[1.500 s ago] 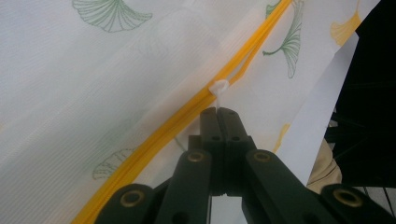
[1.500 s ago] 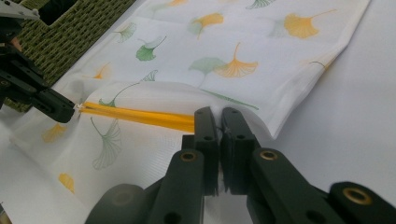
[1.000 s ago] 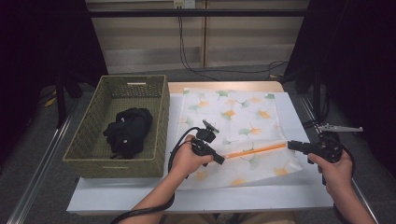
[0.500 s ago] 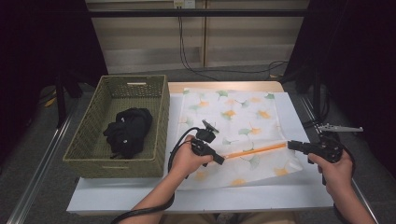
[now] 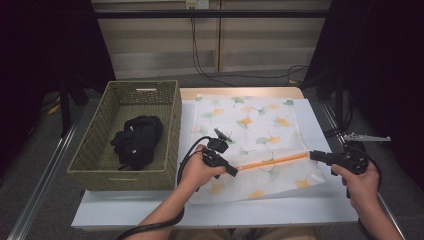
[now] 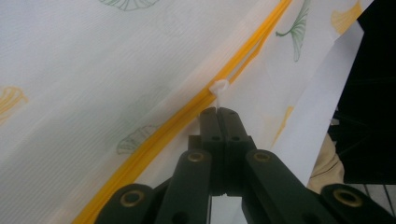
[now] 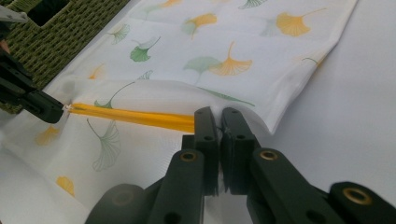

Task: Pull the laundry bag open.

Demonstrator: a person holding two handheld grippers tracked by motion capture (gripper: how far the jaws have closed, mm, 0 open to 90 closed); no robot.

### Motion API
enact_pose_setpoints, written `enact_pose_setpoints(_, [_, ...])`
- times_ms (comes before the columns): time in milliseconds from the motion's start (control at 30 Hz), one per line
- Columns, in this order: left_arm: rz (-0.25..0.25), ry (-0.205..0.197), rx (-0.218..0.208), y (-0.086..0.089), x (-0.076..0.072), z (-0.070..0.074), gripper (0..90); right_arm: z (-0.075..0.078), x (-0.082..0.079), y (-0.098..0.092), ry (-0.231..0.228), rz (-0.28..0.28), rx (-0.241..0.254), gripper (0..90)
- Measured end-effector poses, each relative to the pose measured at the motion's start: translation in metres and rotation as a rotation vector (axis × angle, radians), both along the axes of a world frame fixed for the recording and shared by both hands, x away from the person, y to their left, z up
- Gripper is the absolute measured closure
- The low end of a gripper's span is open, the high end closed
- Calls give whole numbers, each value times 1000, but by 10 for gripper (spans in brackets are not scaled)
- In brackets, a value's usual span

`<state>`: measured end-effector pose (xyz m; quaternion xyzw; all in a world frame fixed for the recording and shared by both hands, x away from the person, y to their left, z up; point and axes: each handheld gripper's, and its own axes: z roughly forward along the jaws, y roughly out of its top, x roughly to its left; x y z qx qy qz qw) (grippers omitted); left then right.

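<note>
left gripper (image 5: 231, 170) at the near-left end of the orange zipper (image 5: 272, 161) on a leaf-print bag (image 5: 250, 135), right gripper (image 5: 316, 155) at its right end. wicker basket (image 5: 172, 130) at table's left edge holds black cloth (image 5: 137, 140).

A green woven basket (image 5: 100, 152) stands at the left of the white table (image 5: 280, 207); a crumpled black garment (image 5: 136, 141) lies inside it; black cables (image 5: 200, 55) hang down the pale wall panel beyond the table; a metal floor rail (image 5: 42, 187) runs along the left side.
</note>
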<state>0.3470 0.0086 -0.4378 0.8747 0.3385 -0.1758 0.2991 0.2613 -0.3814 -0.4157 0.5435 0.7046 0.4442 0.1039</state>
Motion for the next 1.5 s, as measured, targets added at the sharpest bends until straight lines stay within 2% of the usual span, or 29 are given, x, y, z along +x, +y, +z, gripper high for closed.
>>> enact_pose_setpoints(33, [22,2,-19,0,-1,-1,900,0,0,0,1,-2,-1,864])
enact_pose_setpoints(67, [3,0,-5,2,1,-1,900,0,0,-1,1,-6,0,864])
enact_pose_setpoints(133, [8,9,-13,4,1,-1,900,0,0,-2,0,-9,-4,864])
enact_pose_setpoints(167, [19,2,-6,5,0,-1,900,-1,0,-2,0,-7,-3,863])
enact_pose_setpoints(233, [4,10,-12,8,2,-1,900,-1,0,-2,-1,-8,-1,864])
enact_pose_setpoints(367, [24,11,-13,10,1,0,900,0,-1,-2,1,-5,-3,864])
enact_pose_setpoints(467, [2,5,-9,12,3,2,900,0,-1,-1,0,-5,-3,864])
enact_pose_setpoints(567, [22,-5,4,13,2,4,900,0,-1,-2,-2,-7,-7,864])
enact_pose_setpoints(600, [10,-7,7,16,3,6,900,0,-1,-2,-1,-8,-2,864])
enact_pose_setpoints(633, [28,-9,0,17,3,6,900,0,-1,-3,-4,-8,-3,864])
enact_pose_setpoints(733, [28,-14,7,23,4,7,900,2,-2,-2,-13,-4,-6,864])
enact_pose_setpoints(767, [42,-12,5,24,4,8,900,2,-2,-2,-14,-4,-5,864])
enact_pose_setpoints(800, [23,-11,9,26,5,9,900,2,-2,-2,-13,-5,-5,863])
enact_pose_setpoints(833, [31,-12,8,27,5,9,900,1,-2,-2,-10,-2,-5,863])
enact_pose_setpoints(1000, [39,-15,-4,27,5,11,900,0,-1,-1,-8,-3,-2,863])
enact_pose_setpoints(1300, [42,-11,15,29,5,11,900,0,-1,-1,-11,-4,-7,863])
enact_pose_setpoints(1333, [44,-7,0,29,5,10,900,0,-1,-1,-11,-5,-6,863])
enact_pose_setpoints(1400, [36,-13,29,30,6,10,900,0,-1,-1,-10,-7,-12,863])
enact_pose_setpoints(1467, [42,-3,11,32,6,8,900,0,-2,-2,-12,-15,-14,863])
enact_pose_setpoints(1500, [60,0,13,32,5,9,900,0,-2,-3,-10,-10,-8,863])
